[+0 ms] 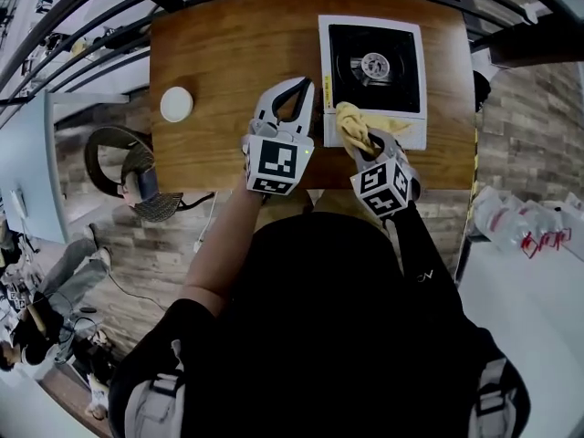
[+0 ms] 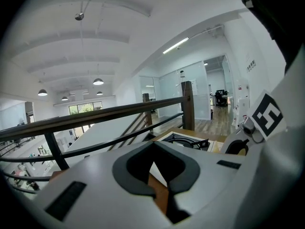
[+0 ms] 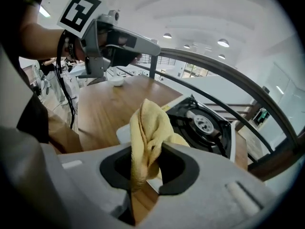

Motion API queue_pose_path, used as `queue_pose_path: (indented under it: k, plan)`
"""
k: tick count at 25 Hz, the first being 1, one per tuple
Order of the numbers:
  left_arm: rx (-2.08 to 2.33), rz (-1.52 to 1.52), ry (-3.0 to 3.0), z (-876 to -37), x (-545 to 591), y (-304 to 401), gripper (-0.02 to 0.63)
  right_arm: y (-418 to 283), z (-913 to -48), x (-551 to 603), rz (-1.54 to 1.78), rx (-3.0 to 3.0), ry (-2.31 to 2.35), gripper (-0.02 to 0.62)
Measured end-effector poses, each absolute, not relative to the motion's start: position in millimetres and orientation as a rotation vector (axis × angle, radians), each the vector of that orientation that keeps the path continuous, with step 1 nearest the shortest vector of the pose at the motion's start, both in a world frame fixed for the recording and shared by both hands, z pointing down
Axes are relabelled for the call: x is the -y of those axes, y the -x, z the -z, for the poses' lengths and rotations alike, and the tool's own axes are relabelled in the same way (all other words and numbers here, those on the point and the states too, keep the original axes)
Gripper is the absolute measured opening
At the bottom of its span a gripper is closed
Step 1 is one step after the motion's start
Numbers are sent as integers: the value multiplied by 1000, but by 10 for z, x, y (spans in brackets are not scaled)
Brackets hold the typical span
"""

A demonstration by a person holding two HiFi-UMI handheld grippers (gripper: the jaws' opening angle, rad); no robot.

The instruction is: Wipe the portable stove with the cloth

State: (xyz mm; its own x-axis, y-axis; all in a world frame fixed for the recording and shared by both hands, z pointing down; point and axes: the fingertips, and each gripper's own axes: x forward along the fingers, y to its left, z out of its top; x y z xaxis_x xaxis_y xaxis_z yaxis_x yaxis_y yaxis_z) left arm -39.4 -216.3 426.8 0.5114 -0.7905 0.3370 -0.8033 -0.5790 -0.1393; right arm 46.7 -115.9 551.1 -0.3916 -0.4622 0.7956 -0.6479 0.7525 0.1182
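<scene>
- Head view: a person is standing at a wooden table (image 1: 228,53) with a gripper in each hand. The right gripper (image 1: 367,146) is pinching a bunched yellow cloth (image 1: 351,124). The cloth is sticking out ahead of its jaws, over the nearest corner of the portable stove (image 1: 415,126). The left gripper (image 1: 297,84) is hovering just beside the right one, off the stove's side. Its jaws are together with nothing in them. A small white round object (image 1: 176,104) is sitting well away on the left gripper's far side; what it is cannot be made out.
- Left gripper view: the jaw tips are meeting, leaving only the hollow between the pads. Bare wood and a white stove edge are showing through it. The stove is lying ahead and towards the right gripper, partly cut off by that gripper's body.
- Right gripper view: the jaws are clamping the cloth, which is rising in folds in front of them. The burner is lying just beyond.
- Step: the wipe appears to be only beginning, at the near corner. Next, the cloth likely needs pressing flat and sweeping across the top.
- Hard to tell: no view is showing whether the cloth is actually touching the stove. Any dirt is too small to see.
</scene>
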Motion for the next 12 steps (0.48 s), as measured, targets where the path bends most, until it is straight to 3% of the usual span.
queue_pose_path:
  k: [12]
  plan:
    - [1452,-542,-2647,-4299,2342,985,6,417,-5154,1179,-263,2259,-680,80]
